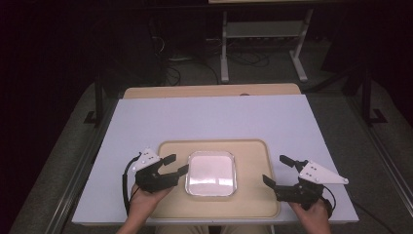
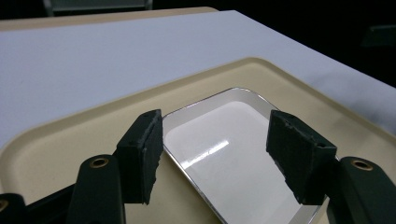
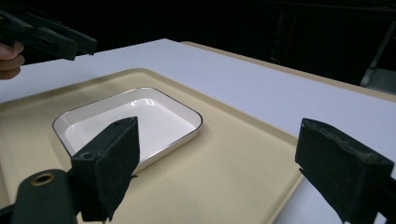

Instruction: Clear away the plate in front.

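A white rectangular dish (image 1: 210,173) with a thin dark rim lies flat and empty at the centre of a beige tray (image 1: 253,204), which sits at the near edge of the white-topped desk (image 1: 209,117). The left gripper (image 1: 173,164) stands at the dish's left edge with its jaws spread; in the left gripper view the dish (image 2: 229,154) lies in front of and below the two pads, which do not press on it. The right gripper (image 1: 276,170) hovers over the right rim of the tray, well apart from the dish, jaws spread wide and empty; its own view shows the dish (image 3: 135,123) beyond the left pad. Judgement: the dish is placed on the tray and ungripped, so either a release is complete or a pickup has not yet begun; no lift is under way.
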Available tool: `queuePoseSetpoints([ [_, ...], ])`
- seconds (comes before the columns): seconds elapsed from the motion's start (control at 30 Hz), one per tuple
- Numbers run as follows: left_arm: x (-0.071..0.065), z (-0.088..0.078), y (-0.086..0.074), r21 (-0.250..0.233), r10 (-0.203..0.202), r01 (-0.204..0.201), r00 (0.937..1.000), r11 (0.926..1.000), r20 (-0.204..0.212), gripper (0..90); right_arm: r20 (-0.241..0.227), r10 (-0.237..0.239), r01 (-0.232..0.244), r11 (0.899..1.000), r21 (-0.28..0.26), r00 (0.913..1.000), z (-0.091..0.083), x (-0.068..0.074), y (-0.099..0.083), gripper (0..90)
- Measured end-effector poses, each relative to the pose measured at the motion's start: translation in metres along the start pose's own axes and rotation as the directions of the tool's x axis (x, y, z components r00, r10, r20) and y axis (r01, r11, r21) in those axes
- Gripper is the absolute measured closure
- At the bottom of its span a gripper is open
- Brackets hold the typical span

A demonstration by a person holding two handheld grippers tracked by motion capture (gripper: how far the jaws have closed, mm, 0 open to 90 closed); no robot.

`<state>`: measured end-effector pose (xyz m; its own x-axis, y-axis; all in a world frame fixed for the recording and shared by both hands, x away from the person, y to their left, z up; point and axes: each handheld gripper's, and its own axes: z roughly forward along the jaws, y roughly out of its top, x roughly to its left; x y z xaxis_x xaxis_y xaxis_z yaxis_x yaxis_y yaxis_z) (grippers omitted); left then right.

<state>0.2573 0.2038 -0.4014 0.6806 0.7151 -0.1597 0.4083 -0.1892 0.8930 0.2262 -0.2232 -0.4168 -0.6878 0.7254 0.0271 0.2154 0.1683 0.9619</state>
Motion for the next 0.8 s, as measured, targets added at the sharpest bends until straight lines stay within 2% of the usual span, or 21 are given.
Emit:
queuePoseSetpoints([
  [0.07, 0.002, -0.002, -0.001, -0.009, 0.009, -0.009, 0.9999, 0.9999, 0.01, 35.0, 0.001, -0.001, 0.001, 1.0, 0.0, 1.0, 0.0, 0.0, 0.0, 13.0],
  [0.2, 0.005, -0.009, -0.004, 0.004, 0.052, -0.052, 0.9986, 0.9986, -0.008, 34.1, 0.001, -0.003, 0.003, 1.0, -0.001, 1.0, 0.0, 0.0, 0.0, 13.0],
  [0.3, 0.009, -0.016, -0.007, -0.003, 0.074, -0.074, 0.9972, 0.9973, -0.007, 33.0, 0.002, -0.004, 0.004, 1.0, -0.002, 1.0, 0.0, 0.0, 0.001, 13.0],
  [0.43, 0.013, -0.023, -0.012, -0.027, 0.073, -0.073, 0.9972, 0.997, 0.018, 32.4, 0.001, -0.006, 0.006, 1.0, 0.002, 1.0, 0.001, 0.001, 0.001, 13.0],
  [0.57, 0.013, -0.026, -0.014, -0.027, 0.113, -0.112, 0.9935, 0.9933, 0.016, 30.4, -0.002, -0.007, 0.007, 1.0, 0.007, 1.0, 0.002, 0.002, 0.001, 13.0],
  [0.8, 0.019, -0.029, -0.017, -0.016, 0.145, -0.145, 0.9894, 0.9893, -0.012, 27.7, 0.0, -0.01, 0.01, 1.0, 0.007, 1.0, 0.002, 0.001, 0.001, 13.0],
])
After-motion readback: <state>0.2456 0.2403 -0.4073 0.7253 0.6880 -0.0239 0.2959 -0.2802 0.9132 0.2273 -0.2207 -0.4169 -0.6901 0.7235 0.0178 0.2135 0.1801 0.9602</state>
